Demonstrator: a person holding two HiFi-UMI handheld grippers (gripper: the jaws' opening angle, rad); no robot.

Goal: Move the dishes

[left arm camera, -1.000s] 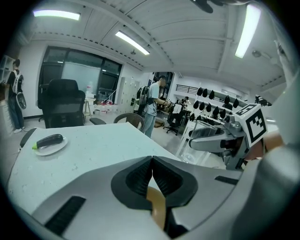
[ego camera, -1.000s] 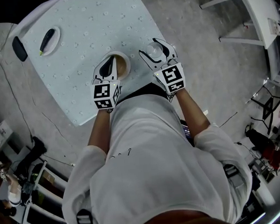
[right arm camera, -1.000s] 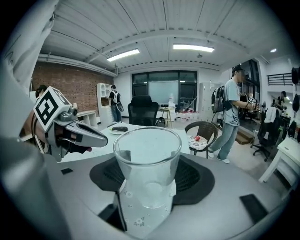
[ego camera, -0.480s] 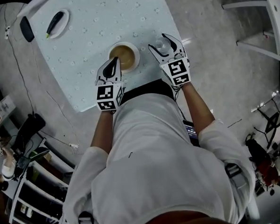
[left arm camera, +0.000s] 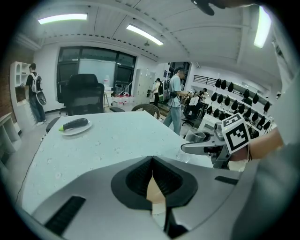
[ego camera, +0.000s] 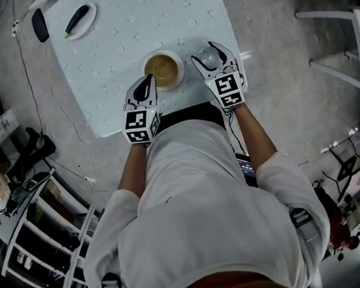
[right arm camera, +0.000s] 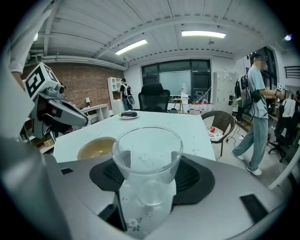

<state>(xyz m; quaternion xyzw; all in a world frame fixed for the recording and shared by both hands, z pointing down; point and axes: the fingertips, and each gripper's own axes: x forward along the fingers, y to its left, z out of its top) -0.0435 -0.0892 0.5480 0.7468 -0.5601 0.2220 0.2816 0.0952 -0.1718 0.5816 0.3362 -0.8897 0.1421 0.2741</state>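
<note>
A cream bowl (ego camera: 163,68) of brown liquid sits near the front edge of the flowered table (ego camera: 114,59). My left gripper (ego camera: 147,81) is shut on its near-left rim. In the left gripper view only a tan sliver of that rim shows between the closed jaws of the left gripper (left arm camera: 152,176). A clear empty glass (ego camera: 206,58) stands upright to the right of the bowl, and my right gripper (ego camera: 210,54) is shut on its sides. In the right gripper view the glass (right arm camera: 147,159) fills the jaws just above the cloth, with the bowl (right arm camera: 96,147) to its left.
At the table's far left corner a white plate (ego camera: 80,20) holds a dark long vegetable, and a black object (ego camera: 39,24) lies beside it. Shelves and cables line the floor at left. White furniture stands at right. People and chairs are beyond the table.
Both grippers have sunk toward the table with the bowl and the glass. In the head view the table has slid rightward and the bowl shows more fully beside the left gripper.
</note>
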